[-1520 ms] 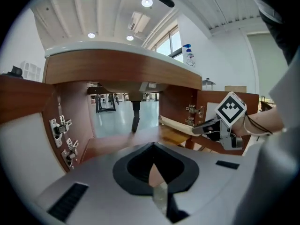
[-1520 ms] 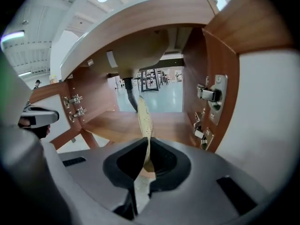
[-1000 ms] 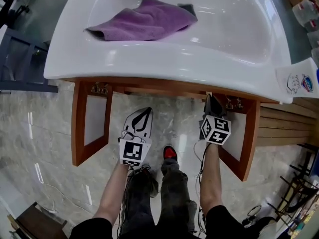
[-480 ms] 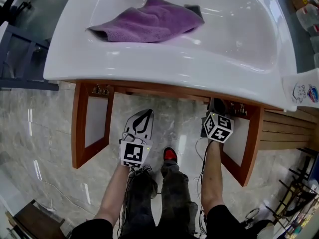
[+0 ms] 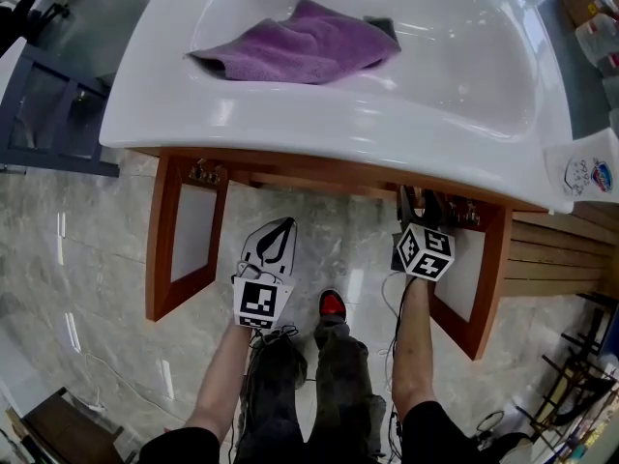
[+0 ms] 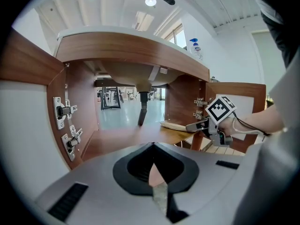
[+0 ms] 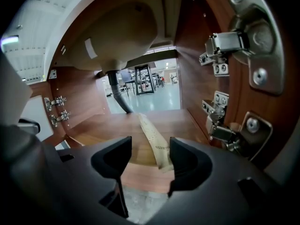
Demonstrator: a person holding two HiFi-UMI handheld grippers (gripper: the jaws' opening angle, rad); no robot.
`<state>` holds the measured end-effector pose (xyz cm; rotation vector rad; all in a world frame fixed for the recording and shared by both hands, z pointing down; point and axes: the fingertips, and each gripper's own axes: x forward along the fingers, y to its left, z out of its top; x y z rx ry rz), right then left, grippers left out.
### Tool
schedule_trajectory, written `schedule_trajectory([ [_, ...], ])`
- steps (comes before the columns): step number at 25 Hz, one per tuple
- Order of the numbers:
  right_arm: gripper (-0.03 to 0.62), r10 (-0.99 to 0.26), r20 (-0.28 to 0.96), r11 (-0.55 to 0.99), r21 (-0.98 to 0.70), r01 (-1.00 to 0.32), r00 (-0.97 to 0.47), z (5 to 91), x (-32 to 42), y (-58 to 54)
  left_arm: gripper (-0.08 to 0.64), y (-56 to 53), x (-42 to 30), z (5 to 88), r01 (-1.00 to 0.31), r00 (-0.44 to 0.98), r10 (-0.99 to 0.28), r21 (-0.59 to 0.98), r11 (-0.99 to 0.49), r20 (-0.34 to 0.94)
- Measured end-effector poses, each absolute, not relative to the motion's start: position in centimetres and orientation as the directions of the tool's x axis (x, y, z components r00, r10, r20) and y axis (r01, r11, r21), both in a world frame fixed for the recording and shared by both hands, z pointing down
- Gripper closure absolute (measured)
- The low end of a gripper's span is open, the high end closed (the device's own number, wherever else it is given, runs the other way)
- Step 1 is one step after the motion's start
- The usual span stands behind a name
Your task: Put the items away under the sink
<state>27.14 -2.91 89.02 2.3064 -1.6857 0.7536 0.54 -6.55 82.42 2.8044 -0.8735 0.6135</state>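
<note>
A: R claw (image 7: 150,146), status?

B: Jaws spread wide; they've just been opening. A flat beige packet (image 7: 149,132) lies lengthwise btw them, its near end close by the R-hand jaw, but the pads aren't pressing on it. It rests on the cabinet floor (image 7: 93,128) under the sink (image 5: 464,114), near end by the front edge, far end pointing toward the drain pipe (image 7: 117,97).

A: L claw?

B: L claw (image 6: 153,149) is pressed together w/ nothing in it, held just outside the cabinet front.

A: So which step?

B: The release, I'd say. The packet looks put away. Next is prob. drawing the R claw straight back w/o catching the packet's near end. The hinges (image 7: 218,50) on the side wall sit close on its R, so keep off them.

A: After that?

B: A purple towel (image 5: 300,46) lies in the sink basin and a spray bottle (image 6: 194,47) stands up top. If those count as items, they'd be next, which means reaching up over the rim and carrying each down into the cabinet. Can't tell which claw suits better.
</note>
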Motion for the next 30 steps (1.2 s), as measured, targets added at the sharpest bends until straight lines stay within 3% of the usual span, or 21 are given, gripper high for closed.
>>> schedule_trajectory([
  [11, 0.339, -0.855, 0.482, -0.279, -0.113, -0.954, 0.193, 82.2, 24.0, -0.7, 0.554, -5.1, -0.9, 76.0, -0.575, 0.749, -0.523, 0.008, -0.818, 0.408],
  [17, 0.424, -0.879, 0.448, -0.234, -0.112, -0.966, 0.161, 75.5, 21.6, 1.0, 0.554, -3.9, -1.9, 69.8, -0.581, 0.75, -0.534, 0.001, -0.814, 0.39],
  [30, 0.505, -0.911, 0.381, -0.184, -0.033, -0.982, 0.158, 58.7, 18.1, 5.1, 0.554, -1.2, -3.2, 54.5, -0.561, 0.778, -0.538, -0.028, -0.828, 0.325],
])
